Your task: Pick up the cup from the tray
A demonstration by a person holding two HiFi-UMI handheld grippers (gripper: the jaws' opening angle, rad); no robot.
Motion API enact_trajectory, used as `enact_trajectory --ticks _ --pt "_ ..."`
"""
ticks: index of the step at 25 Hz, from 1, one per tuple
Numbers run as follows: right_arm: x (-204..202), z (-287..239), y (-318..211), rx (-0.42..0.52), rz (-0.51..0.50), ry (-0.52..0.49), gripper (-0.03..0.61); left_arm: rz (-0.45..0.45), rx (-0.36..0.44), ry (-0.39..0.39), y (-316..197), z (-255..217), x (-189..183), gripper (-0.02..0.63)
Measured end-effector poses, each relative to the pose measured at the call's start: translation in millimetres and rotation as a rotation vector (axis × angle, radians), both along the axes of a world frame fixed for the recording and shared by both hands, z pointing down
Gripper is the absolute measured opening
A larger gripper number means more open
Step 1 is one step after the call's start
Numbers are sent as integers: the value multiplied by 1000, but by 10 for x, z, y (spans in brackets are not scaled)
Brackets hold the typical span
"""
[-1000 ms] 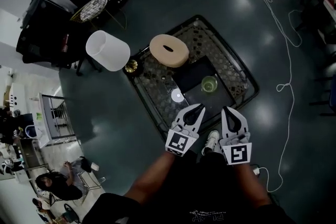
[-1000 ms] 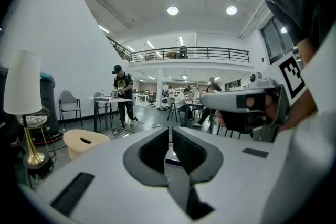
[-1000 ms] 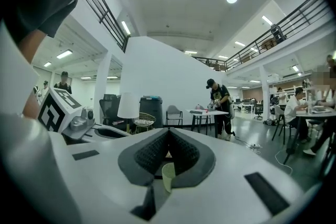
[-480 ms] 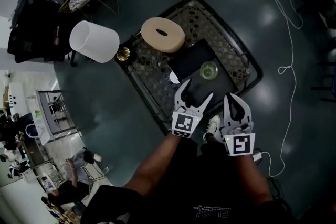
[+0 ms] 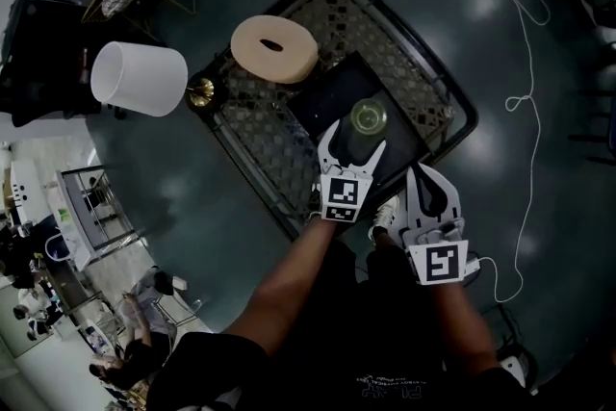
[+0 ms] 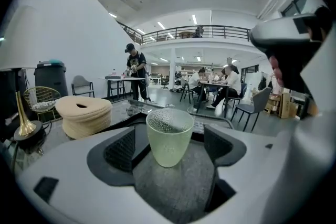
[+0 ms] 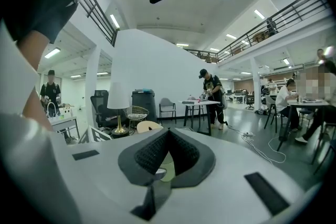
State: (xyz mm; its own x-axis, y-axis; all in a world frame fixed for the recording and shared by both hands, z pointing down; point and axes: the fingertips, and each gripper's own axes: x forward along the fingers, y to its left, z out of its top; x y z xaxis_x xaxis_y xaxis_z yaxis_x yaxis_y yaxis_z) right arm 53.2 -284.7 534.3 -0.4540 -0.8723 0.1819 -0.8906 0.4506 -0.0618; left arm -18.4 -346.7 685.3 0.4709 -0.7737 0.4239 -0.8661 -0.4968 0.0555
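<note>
On tray, cup: upright on its dark surface, unlifted.
Left gripper: advanced over tray; jaws opening wide, either side of cup, pads not touching.
Right gripper: beside tray, jaws together, empty.
Meaning: closing comes next.

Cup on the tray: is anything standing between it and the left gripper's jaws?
Nothing visible does. The green cup stands upright on the dark tray, between the opening jaws of the left gripper, with gaps to both pads. The beige ring-shaped object sits off to the left, outside the jaws.
</note>
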Motion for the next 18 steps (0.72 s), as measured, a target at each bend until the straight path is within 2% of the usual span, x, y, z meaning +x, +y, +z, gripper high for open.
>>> enact_trajectory --ticks 11,18 --pt "-101 112 86 -40 -32 -23 9 45 -20 -66 -261 250 194 408" --pt "5 146 71 -52 -8 -23 9 23 -19 -80 -387 328 255 408"
